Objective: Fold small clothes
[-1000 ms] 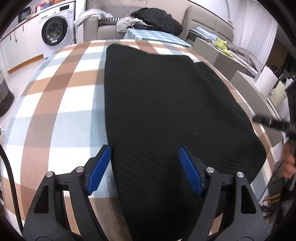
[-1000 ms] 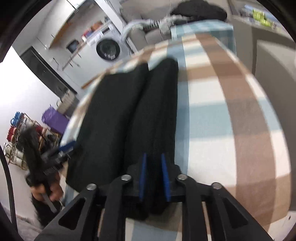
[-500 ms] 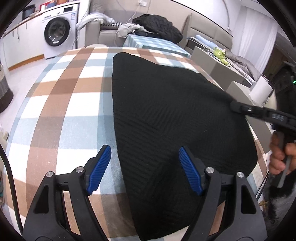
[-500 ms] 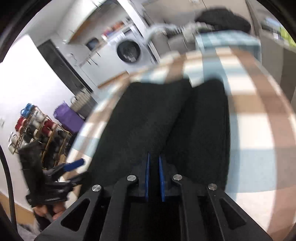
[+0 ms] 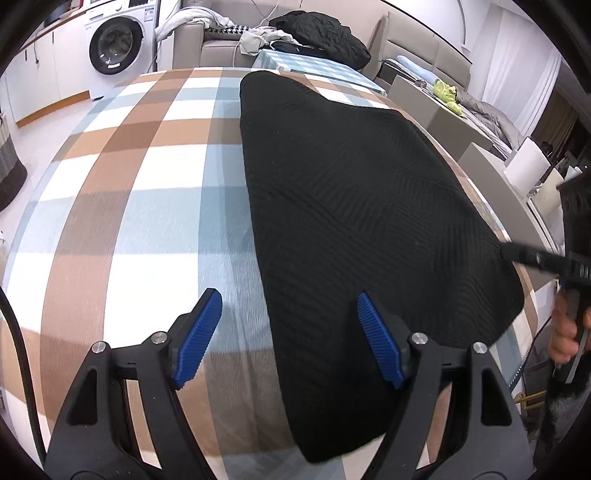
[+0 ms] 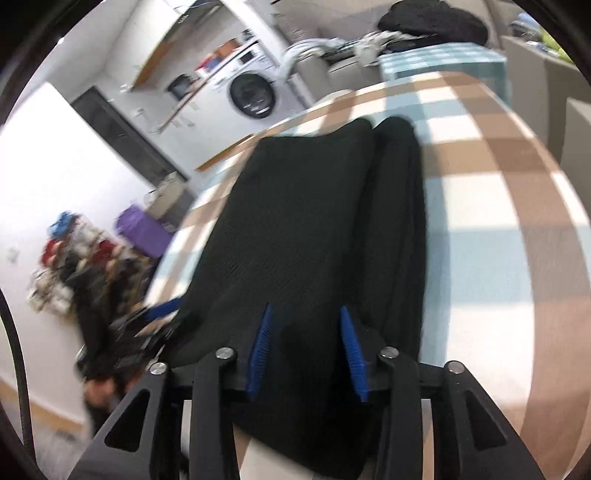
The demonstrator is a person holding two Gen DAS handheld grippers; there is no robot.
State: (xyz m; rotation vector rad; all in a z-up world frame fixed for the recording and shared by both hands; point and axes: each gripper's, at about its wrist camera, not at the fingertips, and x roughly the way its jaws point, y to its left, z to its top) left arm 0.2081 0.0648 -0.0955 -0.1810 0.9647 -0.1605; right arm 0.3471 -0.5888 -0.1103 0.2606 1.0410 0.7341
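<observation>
A black knit garment [image 5: 351, 206] lies flat on the checked tablecloth [image 5: 147, 192], its long side folded over into a second strip [image 6: 399, 221]. My left gripper [image 5: 288, 332] hovers open over the garment's near left edge, with one pad over the cloth and the other over the knit. My right gripper [image 6: 306, 310] is at the garment's near end with its jaws opening. The black fabric [image 6: 314, 221] lies between and under the blue pads, which stand apart from it. In the left wrist view, the right gripper's finger [image 5: 535, 258] reaches the garment's right edge, held by a hand [image 5: 565, 332].
A washing machine [image 5: 114, 44] stands behind the table. A sofa [image 5: 221, 44] there holds piled clothes and a black jacket [image 5: 321, 33]. A small checked side table [image 5: 314, 66] sits beyond the far edge. Grey furniture [image 5: 454, 122] lines the right side.
The right gripper's pads, pinched together on the garment's end half a second ago, have spread apart. The left gripper has kept its place and opening.
</observation>
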